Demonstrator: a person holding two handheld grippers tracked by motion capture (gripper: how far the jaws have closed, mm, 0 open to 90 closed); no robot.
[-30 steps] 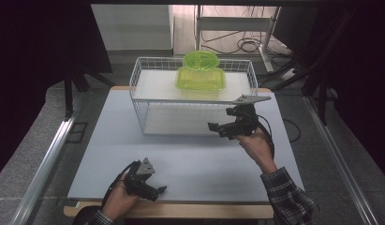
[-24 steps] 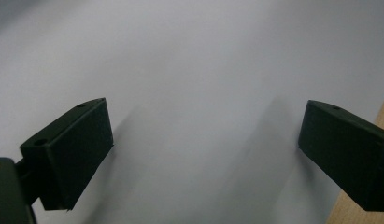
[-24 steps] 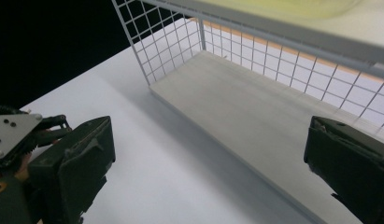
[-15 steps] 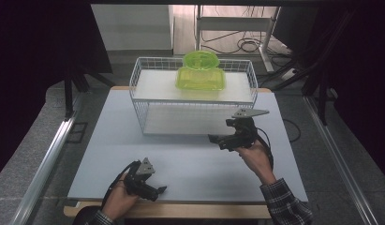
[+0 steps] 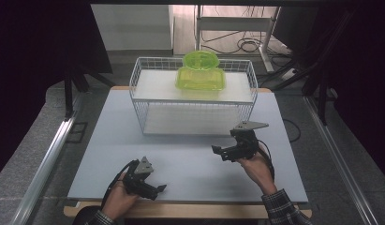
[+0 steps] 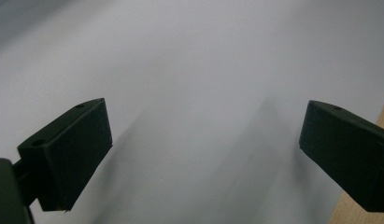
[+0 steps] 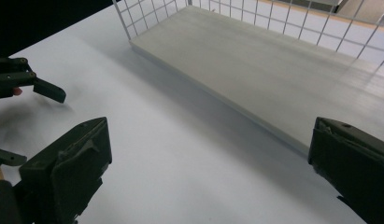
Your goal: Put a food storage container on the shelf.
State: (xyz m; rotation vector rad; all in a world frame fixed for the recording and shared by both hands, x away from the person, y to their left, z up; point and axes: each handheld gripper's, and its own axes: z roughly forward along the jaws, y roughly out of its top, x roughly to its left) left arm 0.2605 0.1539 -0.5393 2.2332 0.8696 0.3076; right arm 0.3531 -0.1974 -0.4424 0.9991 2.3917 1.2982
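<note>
A white wire basket (image 5: pixel 195 101) stands at the back middle of the pale table (image 5: pixel 106 140). Two see-through lime-green containers rest at its far side: a rectangular one (image 5: pixel 200 78) and a round one (image 5: pixel 200 60) behind it. My right gripper (image 5: pixel 219 152) hovers open in front of the basket's right half, with nothing between its jaws. In the right gripper view (image 7: pixel 208 172) the basket's wire wall (image 7: pixel 147 14) and pale floor board (image 7: pixel 255 60) lie ahead. My left gripper (image 5: pixel 155 190) rests open near the table's front edge. In the left gripper view (image 6: pixel 203 158) bare tabletop lies between its jaws.
The table's wooden front edge (image 6: pixel 362 210) runs just beside the left gripper. Metal rails (image 5: pixel 45 164) flank the table on the floor. Cables and a frame (image 5: pixel 241 44) lie beyond the basket. The left gripper (image 7: pixel 31 84) shows at the left of the right gripper view.
My right gripper has drawn back from the basket towards the person's side and lowered towards the table. The left gripper has stayed in place.
</note>
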